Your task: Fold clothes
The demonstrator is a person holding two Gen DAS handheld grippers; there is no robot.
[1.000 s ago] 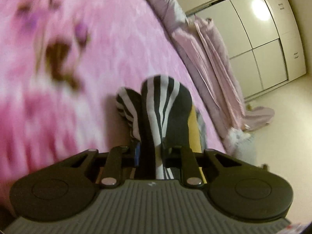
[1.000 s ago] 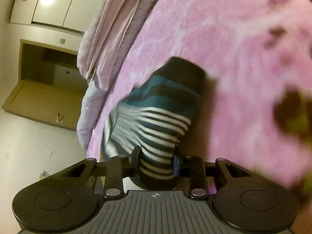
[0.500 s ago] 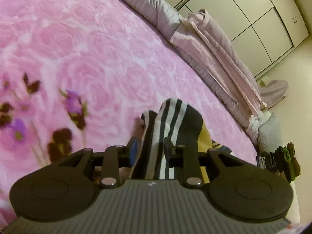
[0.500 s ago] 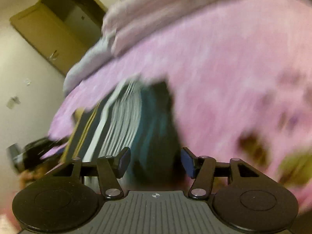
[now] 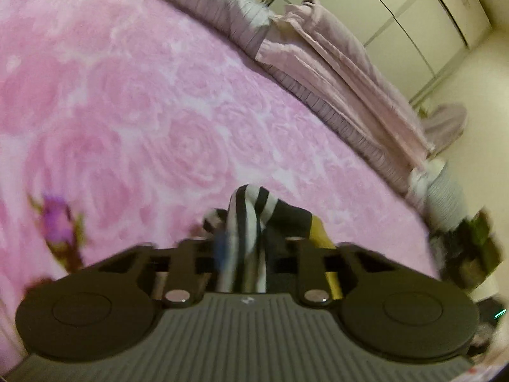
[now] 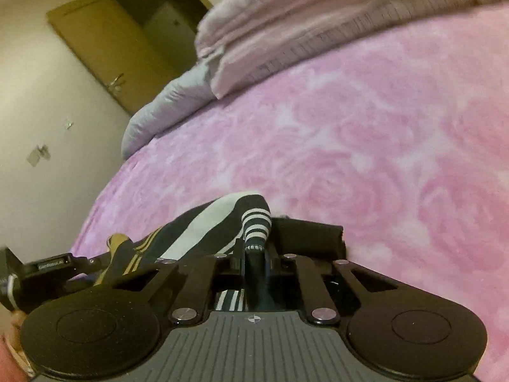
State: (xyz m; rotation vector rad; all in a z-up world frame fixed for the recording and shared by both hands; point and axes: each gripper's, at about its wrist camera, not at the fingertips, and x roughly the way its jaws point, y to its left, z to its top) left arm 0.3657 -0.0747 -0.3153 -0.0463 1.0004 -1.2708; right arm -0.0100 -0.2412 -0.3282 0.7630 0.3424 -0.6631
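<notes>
Both tools grip one black-and-white striped knit sock (image 5: 246, 222), which hangs bunched just above the pink fleece blanket with a raised rose pattern (image 5: 133, 102) that covers the bed. In the left wrist view the left tool (image 5: 243, 248) has just been closing, and its jaws now pinch a gathered fold of the soft ribbed fabric between them, a blue pad showing on the left side; a mustard-yellow band (image 5: 321, 232) of the sock shows to the right of the fold. In the right wrist view the right tool (image 6: 254, 258) has just been closing too, and its jaws stand almost together, clamped on a narrow dark teal part of the sock with thin white rings above it (image 6: 256, 226); the rest of the sock stretches away to the left, with broad white and black stripes and thin gold lines. Along the far edge of the bed lie a crumpled pale lilac quilted cover (image 5: 222, 3) and a loosely creased light pink sheet (image 5: 343, 73). Beyond them stand smooth cream wardrobe doors (image 5: 397, 16). The blanket's near left part carries a blurred purple flower print (image 5: 57, 222).
</notes>
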